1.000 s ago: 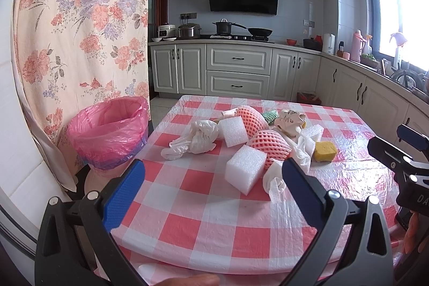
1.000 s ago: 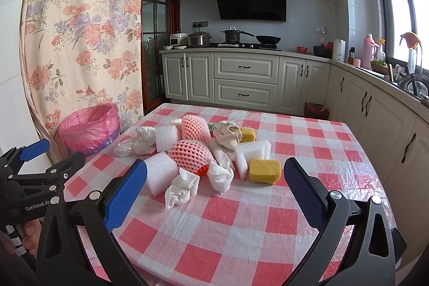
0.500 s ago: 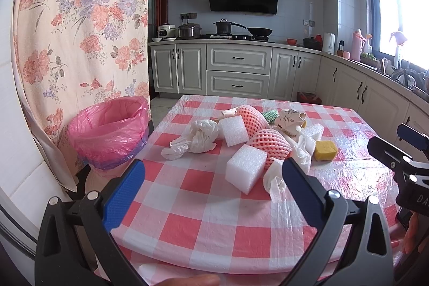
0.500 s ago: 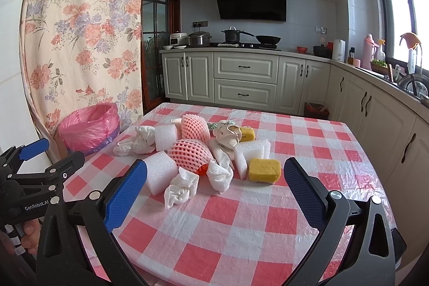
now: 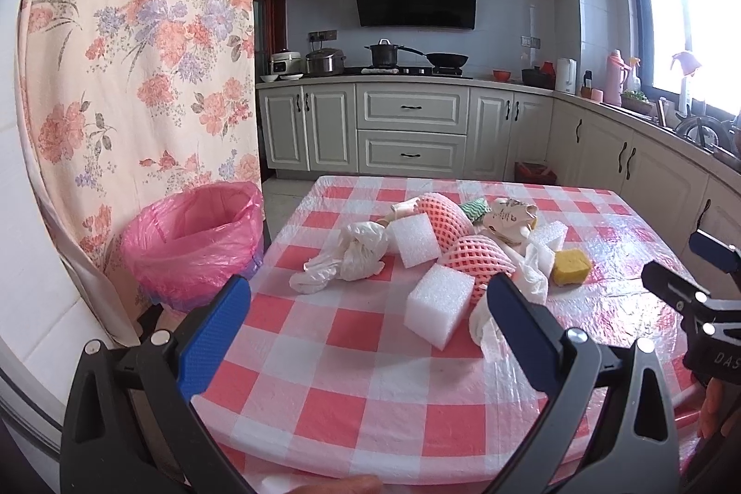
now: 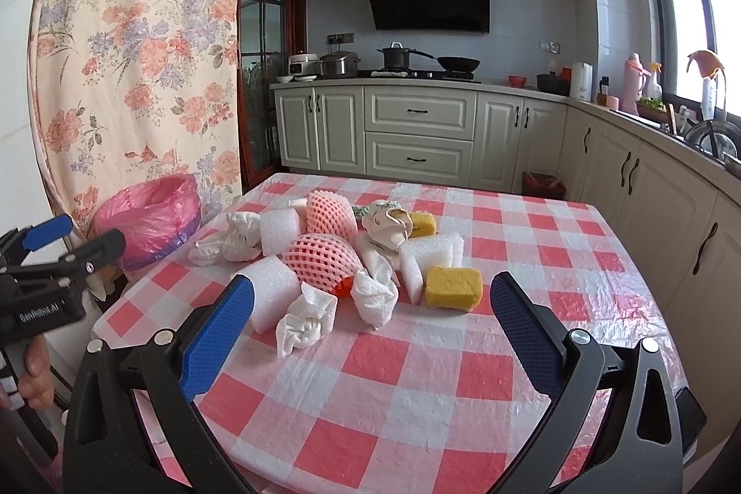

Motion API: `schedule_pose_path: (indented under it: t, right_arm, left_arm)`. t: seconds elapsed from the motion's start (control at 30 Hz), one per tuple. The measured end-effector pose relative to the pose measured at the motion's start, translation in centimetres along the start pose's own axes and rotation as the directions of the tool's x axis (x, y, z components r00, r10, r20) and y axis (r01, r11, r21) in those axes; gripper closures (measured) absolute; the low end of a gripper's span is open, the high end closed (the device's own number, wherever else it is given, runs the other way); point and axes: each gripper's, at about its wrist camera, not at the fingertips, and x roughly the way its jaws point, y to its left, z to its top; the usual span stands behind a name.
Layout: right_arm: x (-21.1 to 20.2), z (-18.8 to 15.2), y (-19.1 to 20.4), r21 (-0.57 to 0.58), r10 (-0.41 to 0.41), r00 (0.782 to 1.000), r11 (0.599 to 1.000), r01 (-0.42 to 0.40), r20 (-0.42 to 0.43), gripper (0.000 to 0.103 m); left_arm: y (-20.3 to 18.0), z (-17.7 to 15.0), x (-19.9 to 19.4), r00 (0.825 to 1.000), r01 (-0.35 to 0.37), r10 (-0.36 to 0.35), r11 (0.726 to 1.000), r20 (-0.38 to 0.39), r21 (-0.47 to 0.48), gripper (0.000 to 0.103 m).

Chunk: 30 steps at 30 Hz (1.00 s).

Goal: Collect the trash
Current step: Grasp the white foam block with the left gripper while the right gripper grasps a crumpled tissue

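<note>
A pile of trash lies on the red-checked table (image 5: 370, 383): white foam blocks (image 5: 437, 304), pink foam fruit nets (image 5: 477, 258), crumpled white tissues (image 6: 308, 320), a white plastic bag (image 5: 347, 258) and a yellow sponge (image 6: 453, 285). A bin lined with a pink bag (image 5: 194, 234) stands on the floor left of the table. My left gripper (image 5: 368, 304) is open and empty above the table's near edge. My right gripper (image 6: 370, 304) is open and empty, short of the pile.
A floral curtain (image 5: 134, 54) hangs at the left behind the bin. White kitchen cabinets (image 5: 412, 137) with pots on the stove stand behind the table. A counter with bottles runs along the right wall (image 6: 648, 170).
</note>
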Motion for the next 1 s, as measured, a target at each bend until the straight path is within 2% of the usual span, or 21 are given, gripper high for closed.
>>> schedule_pose_path:
  t: [0.13,0.27,0.33,0.43,0.5,0.63,0.77,0.9,1.0]
  right_arm:
    - [0.8,-0.4,0.1,0.001,0.006,1.000,1.000,-0.006,-0.007,0.007]
    - [2.5,-1.1,0.5,0.007,0.022,0.999,1.000,-0.021,-0.033,0.007]
    - [3.7,-1.5,1.0,0.007,0.030,0.998,1.000,-0.029,-0.051,0.007]
    - [5.9,-2.3,1.8,0.013,0.046,0.995,0.999,-0.045,-0.085,0.007]
    - [7.5,-2.8,2.3,0.010,0.050,0.993,0.999,-0.050,-0.110,0.007]
    - [10.7,-3.6,3.3,0.008,0.072,0.983,0.997,-0.071,-0.168,0.007]
    - [14.1,-4.0,4.0,0.016,0.084,0.971,0.996,-0.082,-0.225,0.016]
    - [16.6,-4.4,4.5,0.024,0.087,0.956,0.996,-0.083,-0.279,0.023]
    - [18.2,-4.6,4.8,0.010,0.073,0.945,0.997,-0.074,-0.319,0.035]
  left_arm:
    - [1.1,0.8,1.0,0.999,0.041,-0.041,0.999,0.003,-0.005,0.004]
    - [1.5,1.1,2.9,0.999,0.039,-0.040,0.999,0.003,0.037,0.004]
    - [1.9,1.0,4.2,1.000,0.016,-0.017,0.999,0.016,0.043,0.004]
    - [2.4,0.6,7.0,0.998,0.050,-0.049,0.998,-0.026,0.038,0.004]
    - [2.7,0.0,8.4,0.999,0.041,-0.040,0.999,-0.035,0.025,0.004]
    - [3.6,-1.6,11.8,0.993,0.068,-0.068,0.998,-0.099,-0.004,0.004]
    - [4.2,-2.8,13.5,0.993,0.064,-0.065,0.998,-0.103,-0.019,0.005]
    - [4.4,-3.7,15.1,0.986,0.068,-0.068,0.998,-0.150,-0.005,0.005]
    - [4.0,-4.1,15.6,0.983,0.087,-0.085,0.996,-0.163,0.006,0.005]
